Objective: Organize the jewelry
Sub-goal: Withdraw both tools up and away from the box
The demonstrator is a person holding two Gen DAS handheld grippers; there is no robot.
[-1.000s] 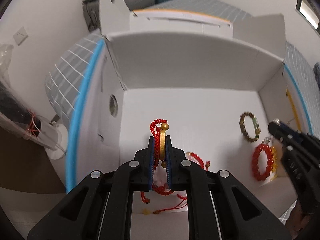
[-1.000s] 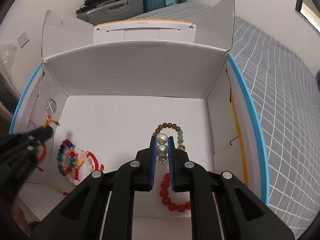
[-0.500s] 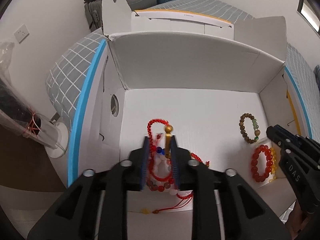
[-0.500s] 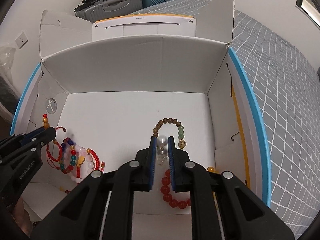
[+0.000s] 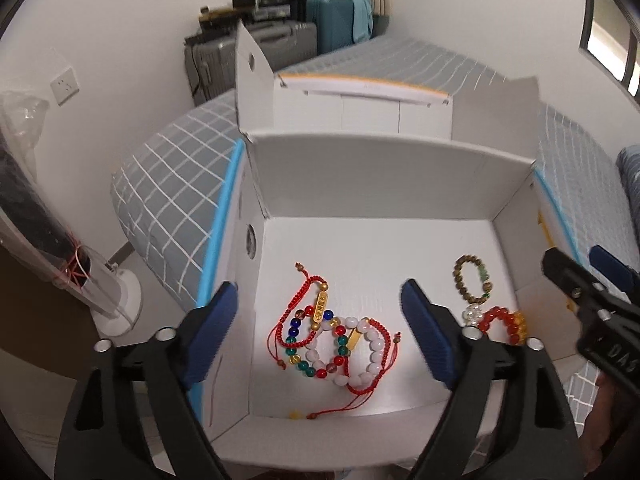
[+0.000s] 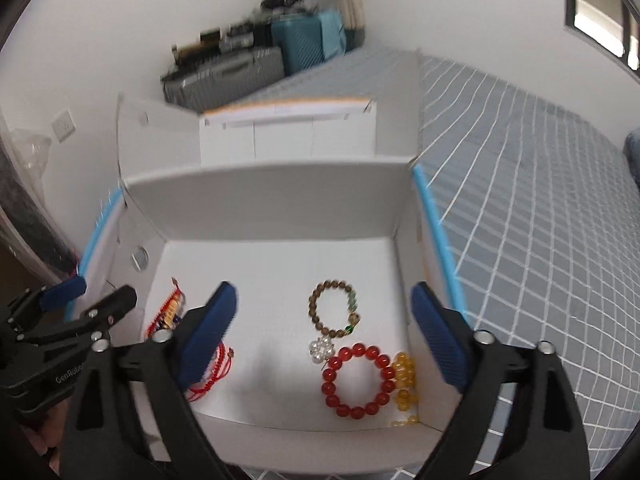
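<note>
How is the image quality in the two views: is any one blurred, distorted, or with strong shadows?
Left wrist view: sharp, the bead bracelets in the white box read clearly; fisheye bends the box walls. Right wrist view: softer, motion-blurred, especially the box rim and suitcases; the red bracelet stays legible. Both: even indoor light, faint shadows, dark vignette at corners.

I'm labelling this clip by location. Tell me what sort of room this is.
Most likely a bedroom at home. The white box of bracelets sits on a bed with a grey checked cover, suitcases are stacked in the far corner, and a wall socket shows on the plain white wall.
</note>
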